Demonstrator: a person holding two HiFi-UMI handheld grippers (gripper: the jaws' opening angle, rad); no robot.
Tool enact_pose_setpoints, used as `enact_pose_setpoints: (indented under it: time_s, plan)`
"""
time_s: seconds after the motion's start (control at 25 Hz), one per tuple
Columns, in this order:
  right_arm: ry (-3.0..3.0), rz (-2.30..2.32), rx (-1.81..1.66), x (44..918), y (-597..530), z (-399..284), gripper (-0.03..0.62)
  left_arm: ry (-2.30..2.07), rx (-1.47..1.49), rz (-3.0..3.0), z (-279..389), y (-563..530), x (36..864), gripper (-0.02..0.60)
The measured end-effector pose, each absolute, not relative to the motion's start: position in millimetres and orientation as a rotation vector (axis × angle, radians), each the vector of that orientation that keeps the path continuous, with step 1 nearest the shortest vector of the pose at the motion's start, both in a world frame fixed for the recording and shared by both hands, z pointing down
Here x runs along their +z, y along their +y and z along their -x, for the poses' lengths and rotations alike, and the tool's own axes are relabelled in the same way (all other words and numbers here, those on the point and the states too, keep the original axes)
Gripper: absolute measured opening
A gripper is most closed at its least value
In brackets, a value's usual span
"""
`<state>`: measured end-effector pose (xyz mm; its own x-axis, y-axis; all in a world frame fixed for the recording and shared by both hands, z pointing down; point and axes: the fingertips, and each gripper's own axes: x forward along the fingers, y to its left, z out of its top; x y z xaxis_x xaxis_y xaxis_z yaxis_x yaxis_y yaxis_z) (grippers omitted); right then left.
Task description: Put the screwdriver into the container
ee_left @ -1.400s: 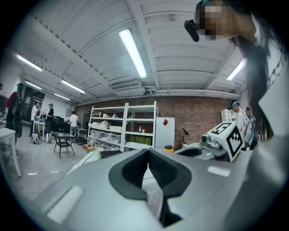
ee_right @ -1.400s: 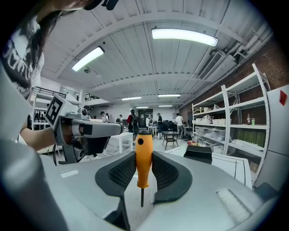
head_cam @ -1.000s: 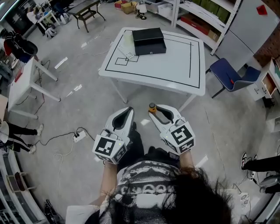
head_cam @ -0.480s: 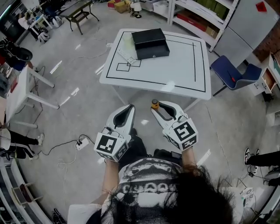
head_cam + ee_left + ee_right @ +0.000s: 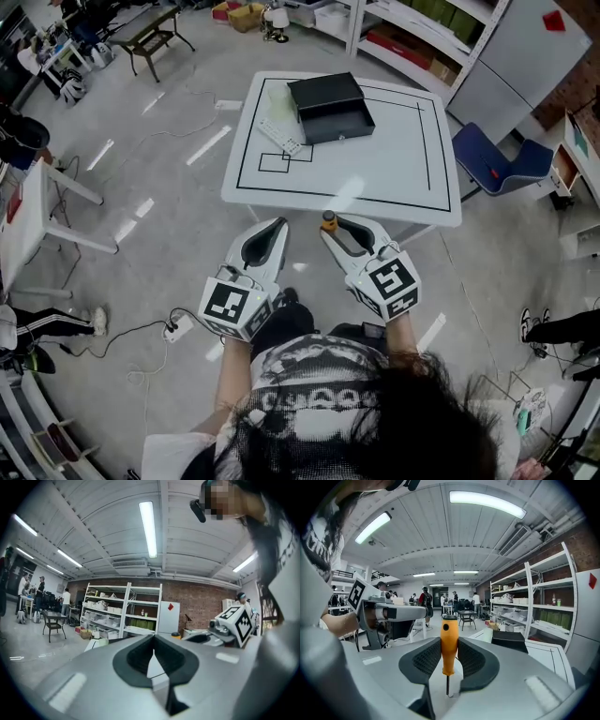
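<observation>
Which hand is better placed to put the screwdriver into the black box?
Right: the right tool grips the orange-handled screwdriver, facing the black rectangular box on the white table. The left tool is shut and empty.

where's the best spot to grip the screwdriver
On the orange handle, from its two sides, as the right gripper holds the screwdriver now: the handle is thick and upright, shaft down, so it could likely drop tip first into the black box.

The left claw (image 5: 277, 225) and right claw (image 5: 339, 227) are pale grey with black ribbed pads (image 5: 423, 660) and black-and-white marker cubes (image 5: 228, 306).
</observation>
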<state>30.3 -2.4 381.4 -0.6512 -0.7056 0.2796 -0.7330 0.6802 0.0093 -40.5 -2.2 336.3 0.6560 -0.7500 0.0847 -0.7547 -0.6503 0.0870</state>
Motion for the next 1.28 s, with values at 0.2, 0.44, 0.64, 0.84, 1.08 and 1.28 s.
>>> enact_pose_setpoints:
  time_s: [0.2,0.44,0.64,0.84,1.08,1.28]
  plan:
    - [-2.603,-1.184,0.163,385.4,-26.2,-0.9,0.115,-1.188,0.049,-2.782,66.3,-29.6,336.9,0.000]
    - [-2.577,-1.228,0.172,388.2,-51.4,28.4,0.115,-1.134,0.057,-2.810,94.6,-53.6,339.7,0.000]
    - [-2.557,-1.248,0.176,391.9,-66.8,48.6,0.115,-1.117,0.057,-2.815,118.3,-69.3,342.7,0.000]
    - [-2.517,-1.263,0.186,399.4,-76.5,52.2,0.115,-1.091,0.034,-2.802,127.3,-79.6,349.2,0.000]
    - [-2.473,-1.291,0.202,403.3,-82.4,47.4,0.115,-1.040,0.037,-2.797,124.4,-91.1,357.1,0.000]
    - [-2.449,-1.310,0.218,408.8,-90.2,37.3,0.115,-1.007,0.041,-2.793,114.4,-101.3,363.0,0.000]
